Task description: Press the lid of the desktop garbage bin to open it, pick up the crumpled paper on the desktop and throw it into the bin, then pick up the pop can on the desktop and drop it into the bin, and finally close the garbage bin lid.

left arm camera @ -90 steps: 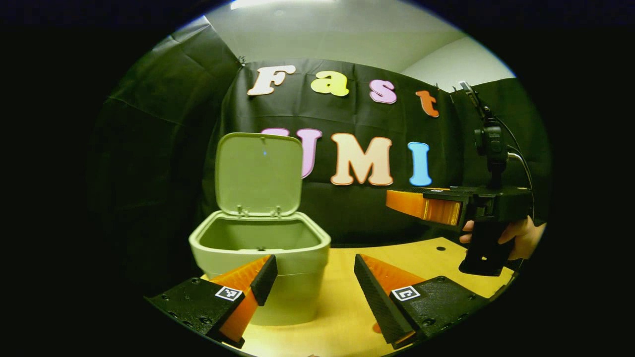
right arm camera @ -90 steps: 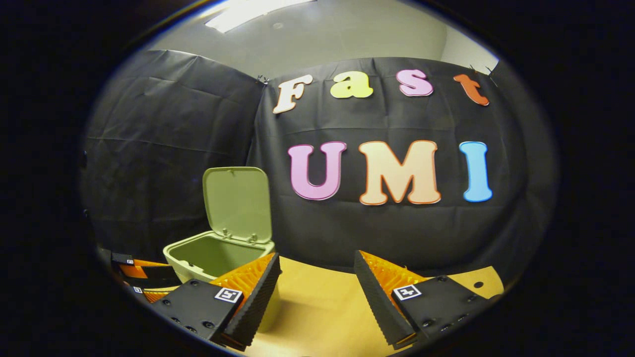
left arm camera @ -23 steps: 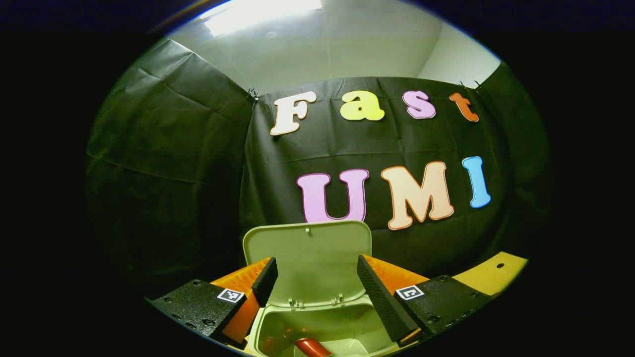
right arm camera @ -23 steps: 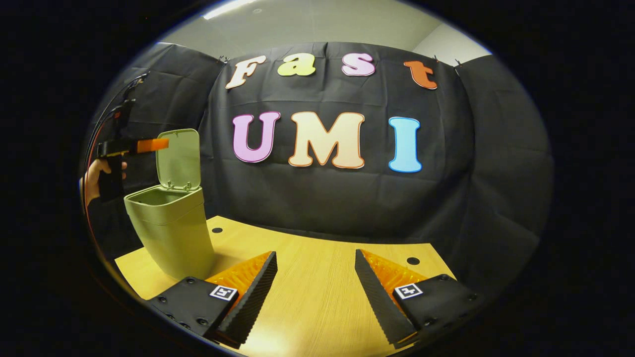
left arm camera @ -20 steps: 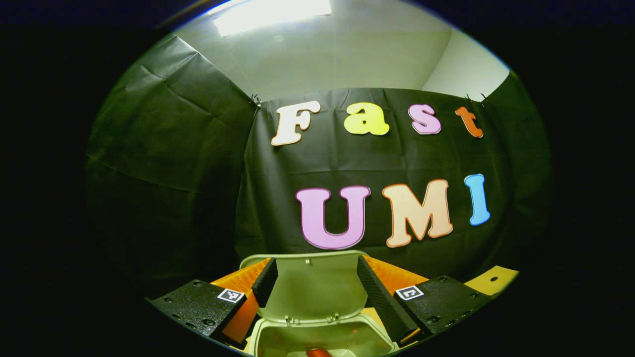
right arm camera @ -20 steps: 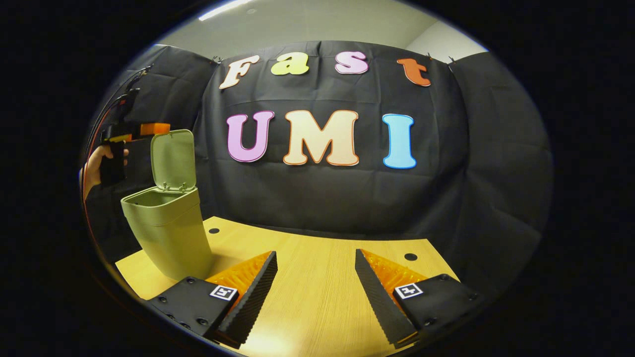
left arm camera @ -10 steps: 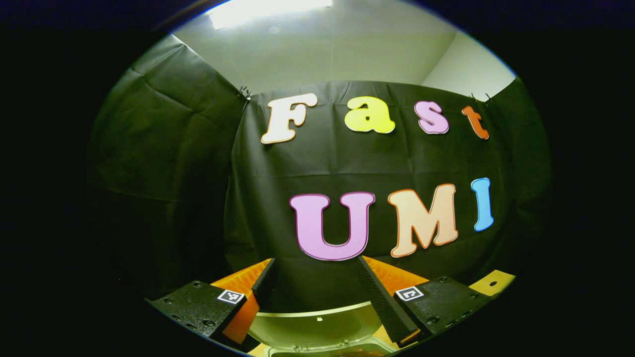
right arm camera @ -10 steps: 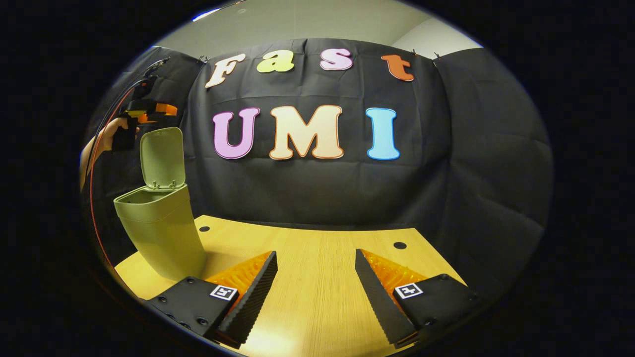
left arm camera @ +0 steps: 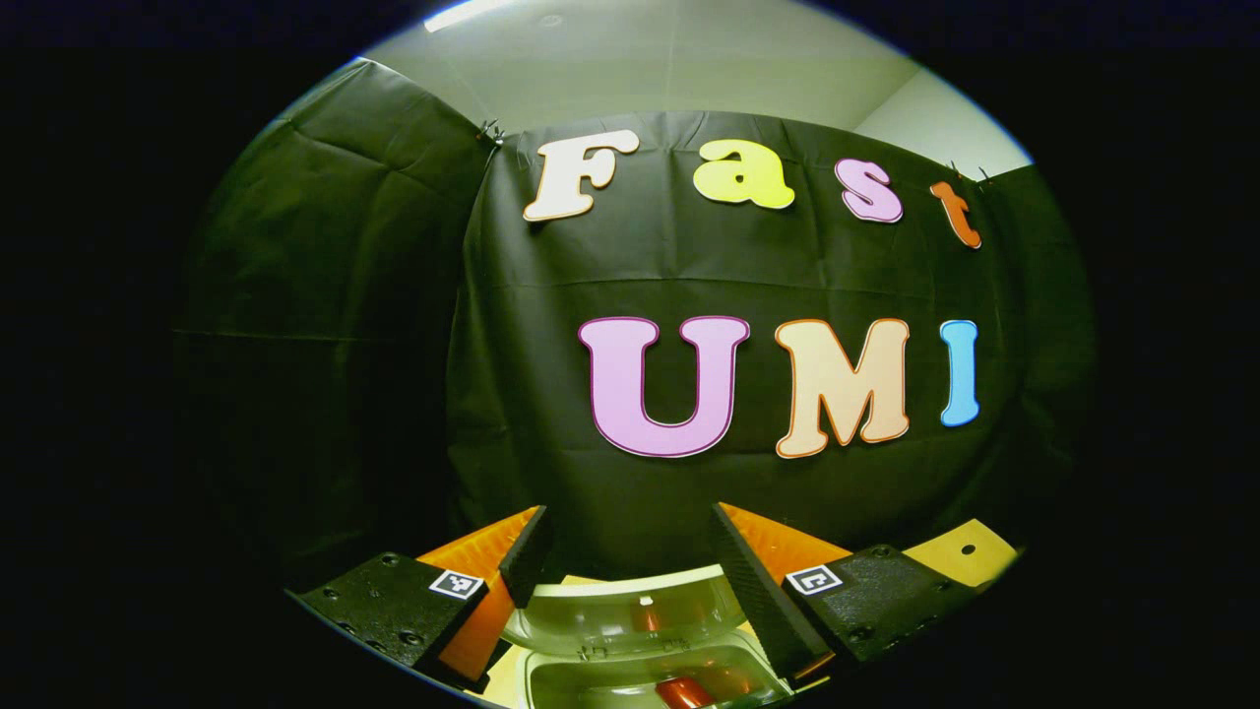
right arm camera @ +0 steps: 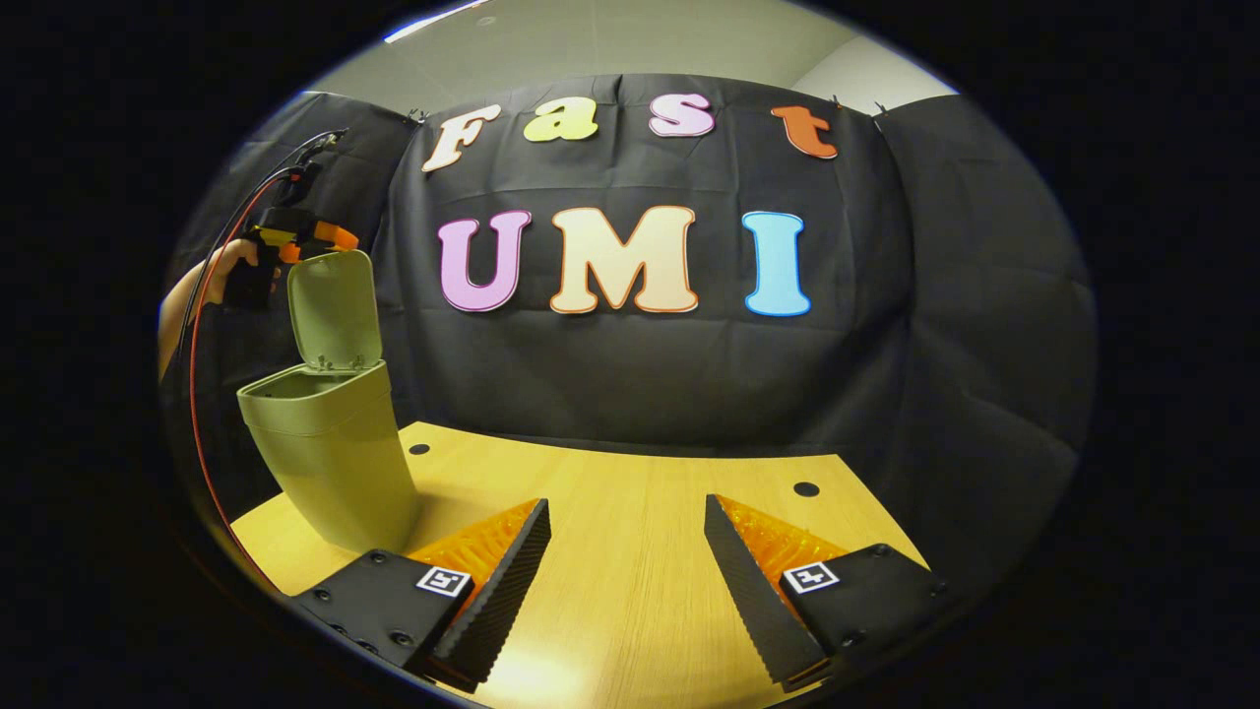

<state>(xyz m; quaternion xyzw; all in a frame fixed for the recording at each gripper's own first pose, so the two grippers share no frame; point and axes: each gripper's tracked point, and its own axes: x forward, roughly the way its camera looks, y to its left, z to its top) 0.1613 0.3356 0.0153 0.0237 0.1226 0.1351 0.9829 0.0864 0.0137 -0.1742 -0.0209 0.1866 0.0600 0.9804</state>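
The green bin [right arm camera: 330,463] stands on the left of the wooden table [right arm camera: 630,473] with its lid [right arm camera: 335,310] raised almost upright. My left gripper [right arm camera: 330,236], held by a hand [right arm camera: 231,261], sits just above the lid's top edge. In the left gripper view my left gripper [left arm camera: 627,551] is open, and the lid [left arm camera: 630,615] lies below and between its fingers. A red pop can [left arm camera: 684,692] lies inside the bin [left arm camera: 551,679]. My right gripper [right arm camera: 625,561] is open over the table, with nothing between its fingers, well right of the bin.
Black cloth walls close in the booth behind the table. Two small round holes [right arm camera: 806,488] sit in the tabletop near its back edge. A red cable [right arm camera: 197,325] hangs from the left gripper down the bin's left side.
The left gripper has risen above the lid's top edge and now tips downward, so the bin's inside and the can show again. The right gripper has hardly moved.
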